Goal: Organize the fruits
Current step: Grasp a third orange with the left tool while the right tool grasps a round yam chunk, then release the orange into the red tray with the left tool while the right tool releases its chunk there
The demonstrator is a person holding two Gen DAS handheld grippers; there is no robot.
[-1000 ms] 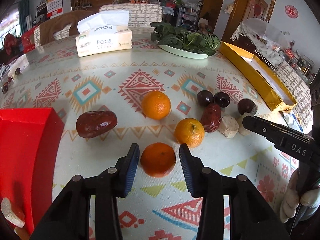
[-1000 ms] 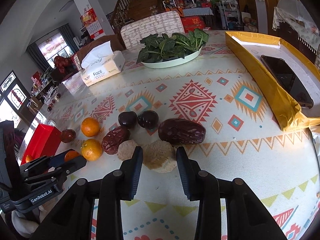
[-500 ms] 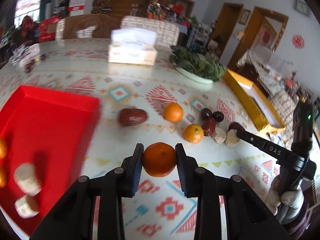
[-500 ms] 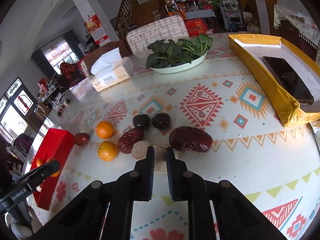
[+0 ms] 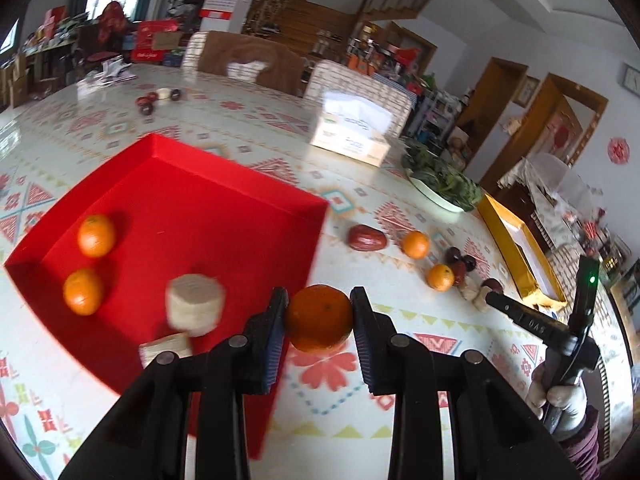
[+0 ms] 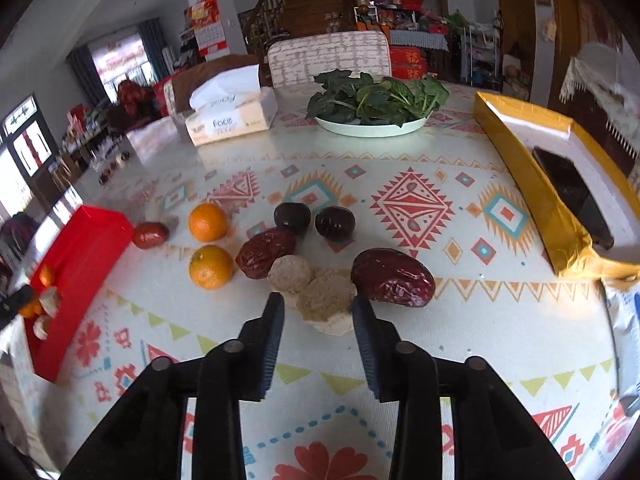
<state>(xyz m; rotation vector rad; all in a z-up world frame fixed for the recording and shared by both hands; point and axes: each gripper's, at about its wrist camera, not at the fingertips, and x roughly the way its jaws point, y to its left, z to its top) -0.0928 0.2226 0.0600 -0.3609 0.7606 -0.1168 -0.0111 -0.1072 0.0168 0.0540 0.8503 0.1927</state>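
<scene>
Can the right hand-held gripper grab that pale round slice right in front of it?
Probably yes. The right hand-held gripper is open, the pale slice lies between its fingertips, though the big red date touches it.

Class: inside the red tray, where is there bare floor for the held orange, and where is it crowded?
Bare: the tray's far half, beyond the two oranges. Crowded: the near corner by the pale pieces, beside the left tool's orange.

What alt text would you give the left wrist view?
The left hand-held gripper clamps an orange near the edge of a red tray holding two oranges and pale round slices.
</scene>
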